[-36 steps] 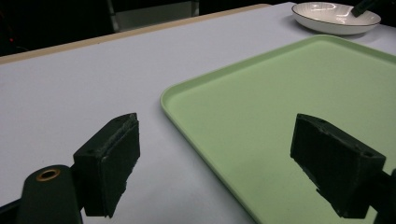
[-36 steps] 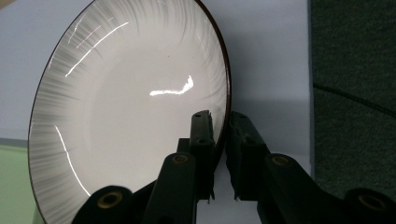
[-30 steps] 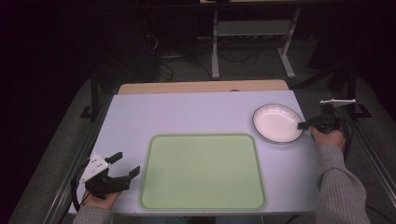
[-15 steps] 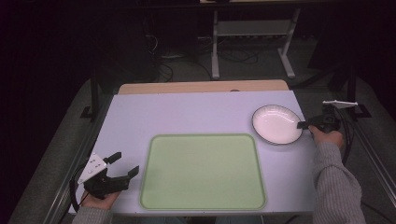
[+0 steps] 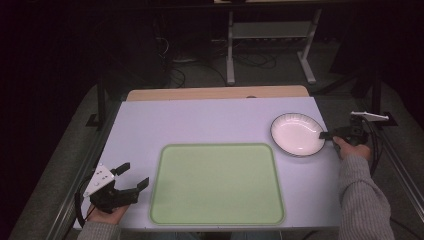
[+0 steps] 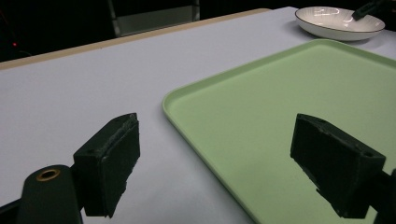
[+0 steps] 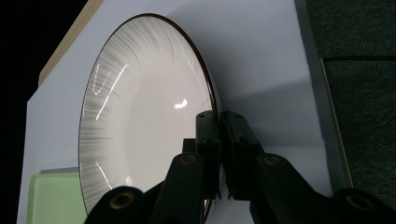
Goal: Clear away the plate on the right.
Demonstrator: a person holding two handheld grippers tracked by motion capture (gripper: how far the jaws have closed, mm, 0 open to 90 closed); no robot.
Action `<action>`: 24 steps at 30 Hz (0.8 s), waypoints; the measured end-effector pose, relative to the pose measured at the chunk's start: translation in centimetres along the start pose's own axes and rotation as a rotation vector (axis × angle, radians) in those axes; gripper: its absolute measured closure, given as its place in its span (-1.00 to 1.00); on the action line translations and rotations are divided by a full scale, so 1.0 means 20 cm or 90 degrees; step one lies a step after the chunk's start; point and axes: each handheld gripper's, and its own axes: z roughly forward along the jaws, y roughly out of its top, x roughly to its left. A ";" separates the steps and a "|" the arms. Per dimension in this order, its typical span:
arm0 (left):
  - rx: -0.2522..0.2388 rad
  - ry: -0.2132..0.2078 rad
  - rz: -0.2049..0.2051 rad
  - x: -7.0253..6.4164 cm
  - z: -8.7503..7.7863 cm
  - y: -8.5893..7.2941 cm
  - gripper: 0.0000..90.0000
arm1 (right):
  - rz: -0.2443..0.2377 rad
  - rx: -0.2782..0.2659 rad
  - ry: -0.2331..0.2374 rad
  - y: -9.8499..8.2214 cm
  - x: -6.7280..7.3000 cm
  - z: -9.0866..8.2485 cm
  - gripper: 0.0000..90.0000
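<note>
Room, high view: dark floor with cables and a metal stand behind a pale table (image 5: 200,120).
Tray, high view: green tray (image 5: 217,182) lies at the near middle of the table.
Plate, high view: white plate (image 5: 296,134) sits near the table's right edge, just beyond the tray's far right corner.
Right gripper, high view: right gripper (image 5: 326,135) meets the plate's right rim.
Left gripper, high view: left gripper (image 5: 132,176) rests at the near left corner, jaws apart, beside the tray.
Left gripper view: jaws wide, nothing between them; the tray's edge runs between them, the plate far off.
Right gripper view: jaws clamped together on the plate's dark rim, one inside, one outside.
</note>
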 end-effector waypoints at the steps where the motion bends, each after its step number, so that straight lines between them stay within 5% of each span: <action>1: 0.000 0.000 0.000 0.00 0.00 0.00 -0.66 | 0.001 -0.001 0.001 0.00 0.00 0.00 0.88; 11: -0.002 0.000 0.001 0.00 0.00 0.00 -0.66 | 0.016 -0.012 0.020 -0.03 -0.04 -0.04 0.87; 24: -0.001 0.003 0.001 0.00 0.00 0.00 -0.66 | 0.025 -0.033 0.082 -0.12 -0.02 -0.14 0.86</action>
